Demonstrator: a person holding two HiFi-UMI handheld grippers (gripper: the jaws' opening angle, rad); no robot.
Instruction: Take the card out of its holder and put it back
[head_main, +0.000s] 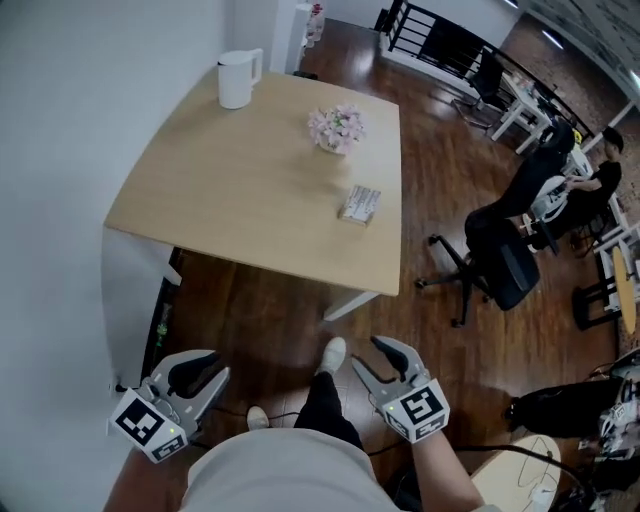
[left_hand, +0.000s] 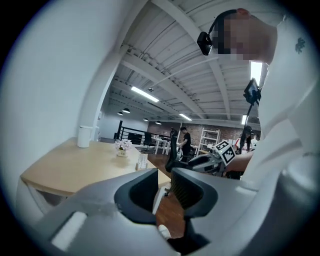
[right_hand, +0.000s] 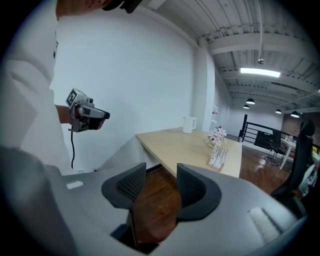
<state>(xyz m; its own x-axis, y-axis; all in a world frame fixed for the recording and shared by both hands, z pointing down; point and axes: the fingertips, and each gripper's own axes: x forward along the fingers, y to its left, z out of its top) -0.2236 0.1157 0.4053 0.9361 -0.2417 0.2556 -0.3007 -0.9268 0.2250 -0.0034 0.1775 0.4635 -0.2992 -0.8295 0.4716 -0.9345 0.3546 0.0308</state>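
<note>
Holding left claw (head_main: 212, 368) low at the left hip over wood floor (head_main: 270, 310). Jaws standing apart with a narrow gap in the left gripper view, gripping nothing. Holding right claw (head_main: 370, 355) low at the right, jaws spread wide, only floor showing between them. Shoe (head_main: 333, 354) showing between the two claws. Both claws hanging well short of the desk (head_main: 250, 190).

Card holder (head_main: 359, 204) sitting on the desk near its right edge, toward the near corner, well apart from both claws. Card reading as one pale block with the holder, not separable at this size. Long axis appearing to run along the desk's right edge, pointing on toward the flowers, going by the right gripper view.

Flower pot (head_main: 337, 128) sitting beyond the holder, white jug (head_main: 238, 78) at the far left corner. Office chair (head_main: 500, 260) and seated person (head_main: 598, 180) showing off to the right.
</note>
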